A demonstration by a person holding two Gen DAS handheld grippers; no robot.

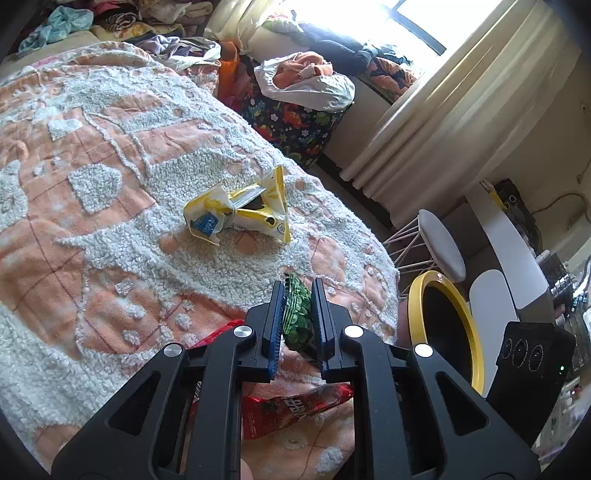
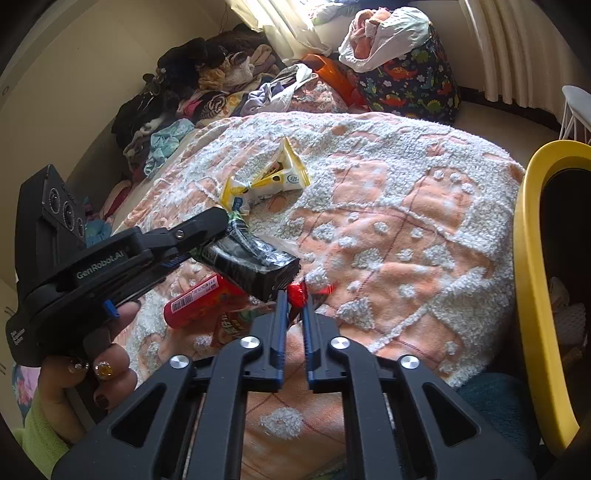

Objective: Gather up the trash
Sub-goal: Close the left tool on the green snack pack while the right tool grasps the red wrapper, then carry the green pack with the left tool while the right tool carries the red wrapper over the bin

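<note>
The left gripper (image 1: pixel 298 291) is clenching a green wrapper (image 1: pixel 297 314), while the right gripper (image 2: pixel 294 301) is pinching a red wrapper (image 2: pixel 297 293). A yellow wrapper (image 1: pixel 240 212) is lying on the bedspread (image 1: pixel 110 184) at twelve o'clock, with the yellow-rimmed bin (image 1: pixel 448 325) standing at three o'clock.

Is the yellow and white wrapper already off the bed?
No, the yellow and white wrapper lies on the bed cover, beyond the left claw.

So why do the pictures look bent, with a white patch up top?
Both wrist views use fisheye lenses, so the bed's blanket bulges and the corners go black. In the left wrist view, the window is blown out by daylight; the right wrist view shows only milder glare on the curtain.
</note>
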